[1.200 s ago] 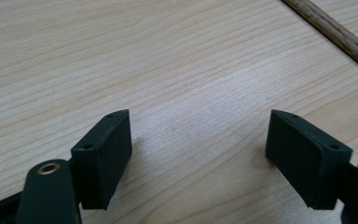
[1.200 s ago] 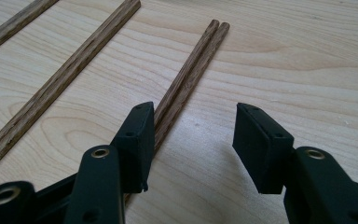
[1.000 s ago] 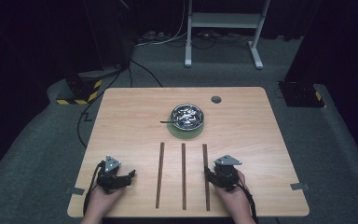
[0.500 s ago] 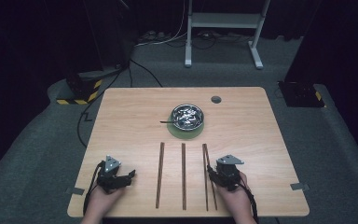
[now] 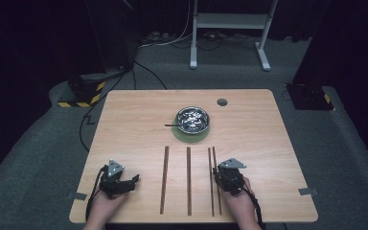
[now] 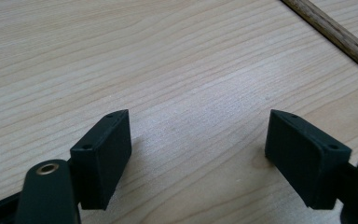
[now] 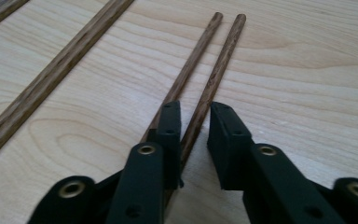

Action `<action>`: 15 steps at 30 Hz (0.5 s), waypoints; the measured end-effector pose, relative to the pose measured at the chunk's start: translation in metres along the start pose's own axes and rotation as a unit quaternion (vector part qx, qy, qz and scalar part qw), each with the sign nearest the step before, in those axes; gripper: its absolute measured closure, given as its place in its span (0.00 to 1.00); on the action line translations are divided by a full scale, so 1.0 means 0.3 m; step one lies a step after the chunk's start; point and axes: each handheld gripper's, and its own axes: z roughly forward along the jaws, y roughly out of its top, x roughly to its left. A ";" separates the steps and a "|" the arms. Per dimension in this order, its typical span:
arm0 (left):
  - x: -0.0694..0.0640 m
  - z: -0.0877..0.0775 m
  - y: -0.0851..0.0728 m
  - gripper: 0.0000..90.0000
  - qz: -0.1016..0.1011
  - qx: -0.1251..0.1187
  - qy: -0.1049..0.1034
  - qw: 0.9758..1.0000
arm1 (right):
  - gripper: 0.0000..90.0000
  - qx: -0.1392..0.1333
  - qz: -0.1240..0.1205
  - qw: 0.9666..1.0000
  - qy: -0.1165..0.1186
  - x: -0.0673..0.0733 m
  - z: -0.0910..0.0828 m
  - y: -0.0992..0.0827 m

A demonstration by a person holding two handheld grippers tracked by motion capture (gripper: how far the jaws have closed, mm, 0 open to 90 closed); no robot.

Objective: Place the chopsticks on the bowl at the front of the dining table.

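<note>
Four wooden sticks lie lengthwise on the wooden table (image 5: 124,120). My right gripper (image 5: 216,172) rests over the two thin right-hand sticks (image 5: 210,160) (image 5: 215,158). In the right gripper view my right gripper (image 7: 194,110) has just been closing. One thin stick (image 7: 214,70) runs between the jaws with a slim gap beside it, and the other thin stick (image 7: 193,56) passes under the left pad. My left gripper (image 5: 134,180) (image 6: 198,135) sits at the front left, wide open on bare wood.
A metal bowl (image 5: 192,120) with a dark utensil in it stands on a green mat (image 5: 191,137) at the table's middle back. Two more sticks (image 5: 164,179) (image 5: 189,179) lie between the grippers. A round hole (image 5: 222,102) is near the far edge.
The right-hand line of wood, which looked like one stick a second ago, now shows as two sticks slightly apart. Both hands stay where they were.
</note>
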 end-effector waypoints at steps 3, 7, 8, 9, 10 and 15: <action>0.000 0.000 0.000 0.25 0.001 0.000 0.000 1.000 | 0.92 0.001 0.010 1.000 -0.014 -0.025 0.000 0.002; 0.000 0.000 0.000 0.25 0.000 0.000 0.000 1.000 | 0.93 0.004 0.026 0.999 -0.024 -0.065 -0.007 0.000; 0.000 0.000 0.000 0.25 0.000 0.000 0.000 1.000 | 0.93 0.004 0.026 0.999 -0.024 -0.065 -0.007 0.000; 0.000 0.000 0.000 0.25 0.000 0.000 0.000 1.000 | 0.92 0.006 0.036 0.999 -0.033 -0.086 -0.012 -0.002; 0.000 0.000 0.000 0.25 0.000 0.000 0.000 1.000 | 0.92 0.006 0.036 0.999 -0.033 -0.086 -0.012 -0.002; 0.000 0.000 0.000 0.25 0.000 0.000 0.000 1.000 | 0.91 0.004 0.054 0.997 -0.049 -0.153 -0.024 -0.012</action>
